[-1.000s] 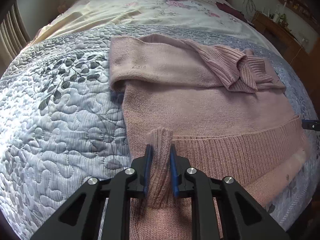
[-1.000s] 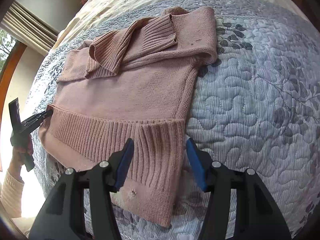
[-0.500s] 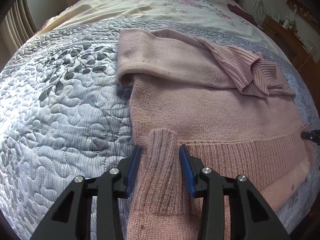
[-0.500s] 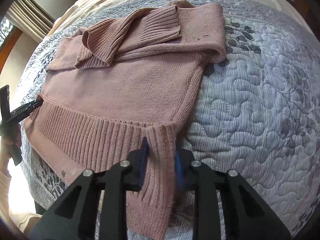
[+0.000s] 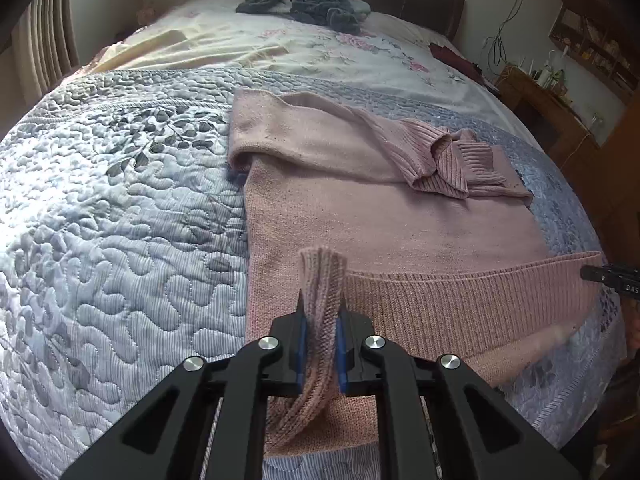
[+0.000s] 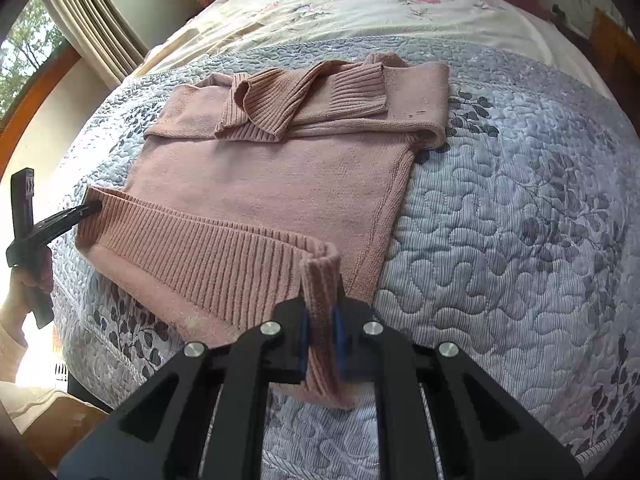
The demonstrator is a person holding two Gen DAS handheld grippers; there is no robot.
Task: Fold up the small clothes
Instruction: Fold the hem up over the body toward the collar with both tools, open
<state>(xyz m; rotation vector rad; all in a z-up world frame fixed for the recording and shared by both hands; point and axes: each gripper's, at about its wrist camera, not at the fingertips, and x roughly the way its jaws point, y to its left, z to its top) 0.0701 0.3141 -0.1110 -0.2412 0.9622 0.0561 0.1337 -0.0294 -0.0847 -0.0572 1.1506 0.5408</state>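
A pink knit sweater (image 5: 380, 220) lies flat on the bed, its sleeves folded across the chest (image 6: 304, 96). My left gripper (image 5: 320, 312) is shut on the left corner of the ribbed hem, which stands up between its blue pads. In the right wrist view the right gripper (image 6: 320, 316) is shut on the other hem corner, also raised off the quilt. The ribbed hem (image 6: 200, 248) stretches between both grips. Each view shows the other gripper at the far hem corner: the left gripper (image 6: 94, 206), held by a hand, and the right gripper (image 5: 588, 272).
A grey-blue quilted cover (image 5: 120, 220) spreads under the sweater, with a floral sheet (image 5: 280, 48) beyond. A heap of dark grey clothes (image 5: 304, 4) lies near the headboard. A wooden side table (image 5: 540, 96) stands right of the bed; a curtained window (image 6: 92, 20) is on the left.
The right gripper went from open to shut on the hem corner. The left gripper loosened half a second ago and has shut again. Both hem corners now stand lifted.
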